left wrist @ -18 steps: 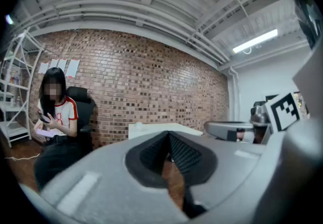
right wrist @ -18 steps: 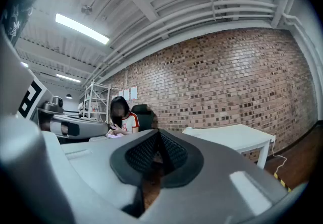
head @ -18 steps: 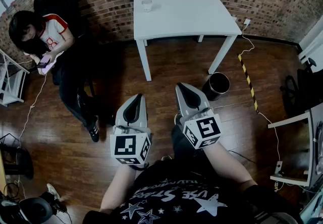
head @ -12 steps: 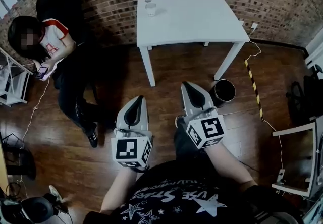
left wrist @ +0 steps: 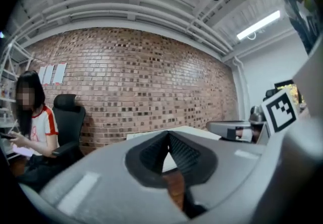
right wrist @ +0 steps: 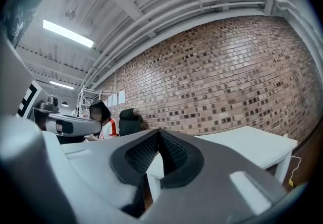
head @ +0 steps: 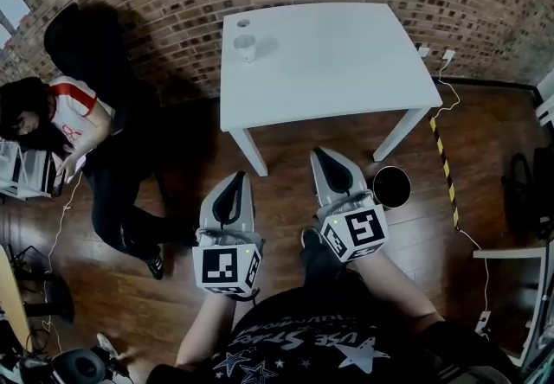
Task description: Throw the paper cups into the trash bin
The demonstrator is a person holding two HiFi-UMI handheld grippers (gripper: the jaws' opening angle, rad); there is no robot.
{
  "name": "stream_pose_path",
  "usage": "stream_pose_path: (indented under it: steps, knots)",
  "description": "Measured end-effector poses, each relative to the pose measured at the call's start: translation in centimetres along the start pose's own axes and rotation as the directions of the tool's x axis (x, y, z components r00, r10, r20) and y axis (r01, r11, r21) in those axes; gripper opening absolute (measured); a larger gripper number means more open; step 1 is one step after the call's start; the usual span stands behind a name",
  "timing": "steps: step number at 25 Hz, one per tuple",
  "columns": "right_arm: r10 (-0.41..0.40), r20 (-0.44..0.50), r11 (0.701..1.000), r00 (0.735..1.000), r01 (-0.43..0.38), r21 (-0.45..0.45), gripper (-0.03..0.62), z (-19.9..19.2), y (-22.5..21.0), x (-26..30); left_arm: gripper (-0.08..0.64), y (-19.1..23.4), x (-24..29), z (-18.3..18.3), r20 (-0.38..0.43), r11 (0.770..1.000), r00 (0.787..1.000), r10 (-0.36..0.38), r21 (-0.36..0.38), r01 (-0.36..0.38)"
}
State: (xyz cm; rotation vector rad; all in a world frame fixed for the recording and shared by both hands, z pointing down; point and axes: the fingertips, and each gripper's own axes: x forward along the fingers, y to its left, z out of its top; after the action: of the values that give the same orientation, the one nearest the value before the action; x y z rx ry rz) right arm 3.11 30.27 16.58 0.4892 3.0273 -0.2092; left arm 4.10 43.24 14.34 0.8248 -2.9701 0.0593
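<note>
I hold left gripper point(head: 235, 178) and right gripper point(head: 323, 155) closed, empty, presumably pre-approach. Paper cup point(head: 246, 47) at 11 o'clock on table point(head: 338, 62); trash bin point(head: 391, 187) at 1 o'clock.

A cup point(head: 246, 47) stands near the bench's point(head: 346, 71) far left corner, a second cup point(head: 243, 23) just behind it (wallward). The bin point(head: 391, 187) sits on the floor point(head: 485, 136) by its right front leg point(head: 400, 133).

The person wears a black short-sleeved T-shirt point(head: 312, 343) printed with white stars and lettering. The left claw point(head: 237, 177) and right claw point(head: 321, 154) are pale grey tapered shells with black ribbed pads, each carrying a white marker cube point(head: 227, 267) with black squares
</note>
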Motion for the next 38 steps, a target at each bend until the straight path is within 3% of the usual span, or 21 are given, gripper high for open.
stream_pose_path:
  steps: [6, 13, 18, 22, 32, 38]
  knots:
    - [0.007, -0.017, 0.999, 1.000, -0.006, 0.039, 0.008, -0.7, -5.7, 6.2, 0.005, 2.4, 6.2, -0.4, -0.036, 0.997, 0.997, 0.071, -0.003, -0.071]
    - [0.046, -0.056, 0.998, 0.997, -0.044, 0.048, 0.008, -2.2, -7.9, 11.3, 0.005, 6.2, 8.3, -0.9, -0.059, 0.985, 0.983, 0.174, 0.002, -0.174]
    - [0.062, -0.072, 0.997, 0.995, -0.058, 0.055, 0.006, -3.1, -8.1, 13.3, 0.005, 8.4, 9.2, -1.2, -0.057, 0.978, 0.977, 0.206, 0.000, -0.207]
    - [0.055, -0.034, 0.998, 0.998, -0.054, 0.041, 0.006, -2.6, -8.2, 15.5, 0.005, 10.0, 12.2, -0.9, -0.015, 0.983, 0.983, 0.184, -0.002, -0.184]
    - [-0.019, -0.058, 0.999, 0.998, 0.017, -0.028, 0.006, -4.4, -9.8, 24.1, 0.005, 16.3, 22.6, -2.7, -0.044, 0.997, 0.996, 0.072, -0.034, -0.074]
    - [-0.075, 0.019, 0.997, 0.997, 0.075, -0.014, 0.008, -3.3, -10.4, 30.0, 0.005, 20.0, 27.8, -4.0, -0.049, 0.999, 0.999, -0.014, -0.033, 0.012]
